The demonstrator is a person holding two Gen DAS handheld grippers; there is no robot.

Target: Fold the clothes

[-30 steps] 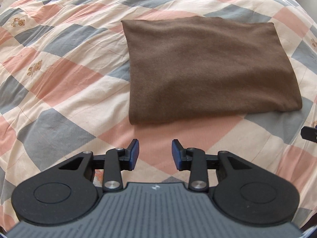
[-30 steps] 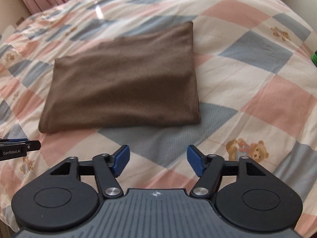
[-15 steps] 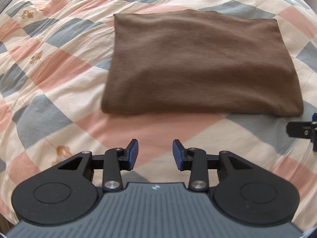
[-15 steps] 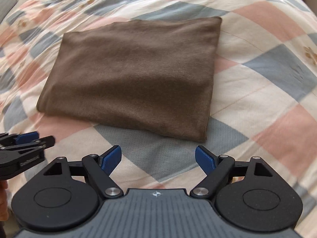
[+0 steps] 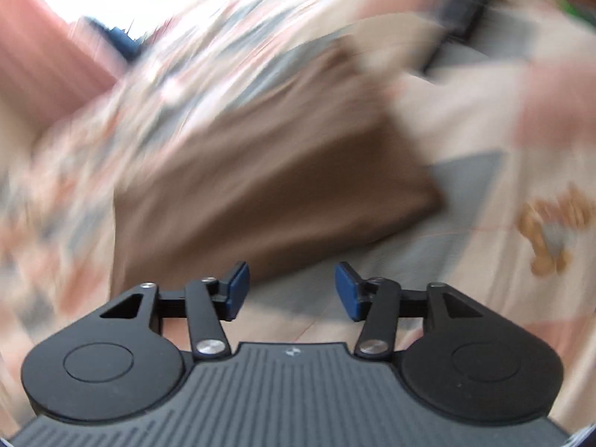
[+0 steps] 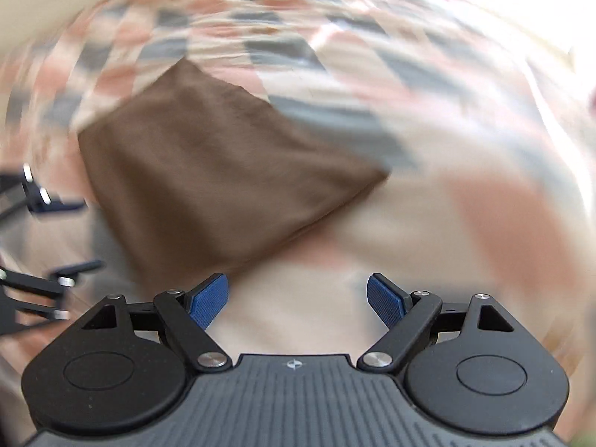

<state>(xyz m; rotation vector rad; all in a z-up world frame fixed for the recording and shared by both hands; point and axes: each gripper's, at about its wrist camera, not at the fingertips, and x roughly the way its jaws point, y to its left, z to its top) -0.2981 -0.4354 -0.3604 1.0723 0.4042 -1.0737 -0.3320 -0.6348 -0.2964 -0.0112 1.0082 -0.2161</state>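
A folded brown garment point(image 5: 268, 186) lies flat on the checked bedspread point(image 5: 484, 193), blurred by camera motion in both views. My left gripper point(image 5: 292, 290) hovers open just off the garment's near edge, with nothing between its blue pads. In the right wrist view the same brown garment point(image 6: 216, 171) sits turned like a diamond, one corner pointing right. My right gripper point(image 6: 298, 298) is open wide and empty, over bare bedspread point(image 6: 428, 231) near the garment's lower edge. The other gripper's black fingers point(image 6: 41, 201) show at the left edge of that view.
Pink curtain point(image 5: 41, 63) hangs at the upper left beyond the bed. A dark object point(image 5: 458, 11) lies at the upper right of the left wrist view, too blurred to name. A teddy-bear print point(image 5: 551, 231) marks the bedspread to the right.
Both cameras have swung sharply and the views are now motion-blurred; the garment appears rotated and closer. Both grippers stay open, the left one a little wider. The garment has not been taken hold of.
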